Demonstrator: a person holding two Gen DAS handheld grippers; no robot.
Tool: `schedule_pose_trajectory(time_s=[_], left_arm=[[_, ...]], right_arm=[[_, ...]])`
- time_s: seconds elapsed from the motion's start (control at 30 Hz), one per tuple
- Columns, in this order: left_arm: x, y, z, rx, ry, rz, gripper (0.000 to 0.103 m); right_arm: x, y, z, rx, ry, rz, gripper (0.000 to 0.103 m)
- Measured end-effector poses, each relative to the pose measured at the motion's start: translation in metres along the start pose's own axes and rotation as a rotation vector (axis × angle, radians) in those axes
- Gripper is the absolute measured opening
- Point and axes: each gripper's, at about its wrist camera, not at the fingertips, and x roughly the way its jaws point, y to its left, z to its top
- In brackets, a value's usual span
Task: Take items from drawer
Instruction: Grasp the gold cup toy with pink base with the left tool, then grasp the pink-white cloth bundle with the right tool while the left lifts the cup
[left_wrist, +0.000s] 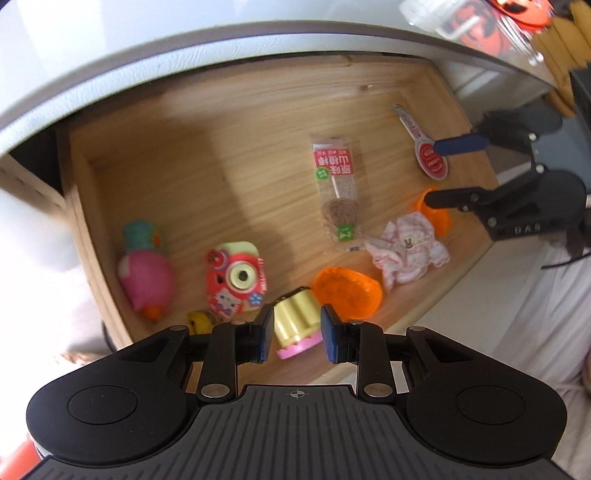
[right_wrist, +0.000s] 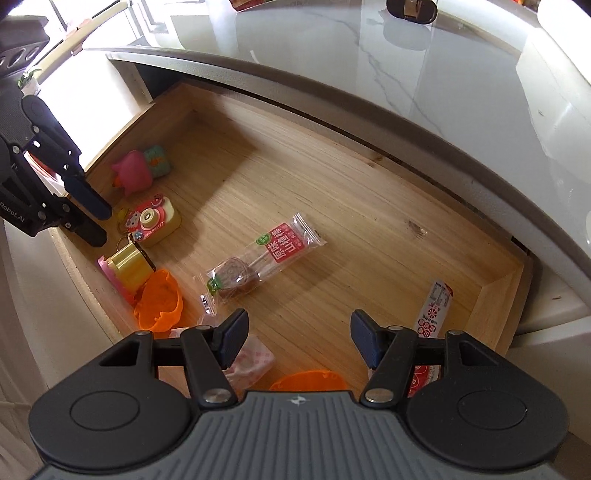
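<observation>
The wooden drawer (left_wrist: 207, 155) stands open under a white tabletop. Near its front edge lies a gold cylinder toy (left_wrist: 295, 315) on a pink base. My left gripper (left_wrist: 297, 334) hovers over it, open, fingers either side without touching; the right wrist view shows this gripper (right_wrist: 90, 214) above the toy (right_wrist: 129, 264). My right gripper (right_wrist: 299, 332) is open wide over the drawer's right front, empty. Also inside: a red toy camera (left_wrist: 236, 284), a pink plush (left_wrist: 146, 273), a snack packet (right_wrist: 258, 262), an orange cup (left_wrist: 347, 291), a pink-white cloth (left_wrist: 406, 251) and a red-white sachet (left_wrist: 423, 146).
The marble tabletop (right_wrist: 406, 81) overhangs the drawer's back. A clear jar with orange print (left_wrist: 465, 18) and bananas (left_wrist: 561, 55) stand on it at the right. A second orange cup (right_wrist: 308, 380) lies under my right gripper. A person's white clothing (left_wrist: 535, 314) is beside the drawer front.
</observation>
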Motion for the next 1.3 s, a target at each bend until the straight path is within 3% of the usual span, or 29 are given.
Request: schedule_pose_trajectory(time_s=[0.13, 0.23, 0.4, 0.47, 0.6, 0.77, 0.87, 0.97, 1.03, 1.17, 1.3], left_arm=[[0.010, -0.001, 0.007, -0.018, 0.044, 0.032, 0.030], [0.021, 0.010, 0.012, -0.141, 0.099, -0.036, 0.030], [0.031, 0.025, 0.016, -0.340, 0.154, -0.029, 0.030], [0.039, 0.021, 0.019, -0.335, 0.183, -0.003, 0.031], [0.058, 0.005, 0.030, -0.255, 0.247, 0.047, 0.049], [0.083, -0.003, 0.035, -0.185, 0.319, 0.055, 0.048], [0.079, -0.006, 0.038, -0.129, 0.306, 0.042, 0.048], [0.072, -0.009, 0.036, -0.082, 0.282, 0.031, 0.048], [0.058, -0.011, 0.033, -0.047, 0.222, 0.014, 0.048], [0.027, -0.009, 0.021, -0.032, 0.102, 0.018, 0.048], [0.005, -0.009, 0.007, -0.020, 0.016, 0.055, 0.048]], right_arm=[[-0.002, 0.002, -0.001, -0.012, -0.008, -0.003, 0.062], [-0.001, 0.002, -0.001, -0.011, -0.002, -0.009, 0.062], [-0.003, 0.003, -0.001, -0.013, -0.011, -0.011, 0.062], [-0.005, 0.004, -0.002, -0.020, -0.015, -0.010, 0.062], [-0.009, 0.005, -0.002, -0.017, -0.029, -0.001, 0.062], [-0.014, 0.000, -0.003, 0.017, -0.043, 0.021, 0.062], [-0.016, -0.005, -0.001, 0.054, -0.025, 0.062, 0.062], [-0.008, -0.015, 0.009, 0.152, 0.066, 0.232, 0.062], [0.005, -0.013, 0.019, 0.170, 0.136, 0.285, 0.062], [0.041, 0.012, 0.033, 0.082, 0.259, 0.212, 0.062], [0.076, 0.021, 0.034, 0.071, 0.415, 0.208, 0.057]])
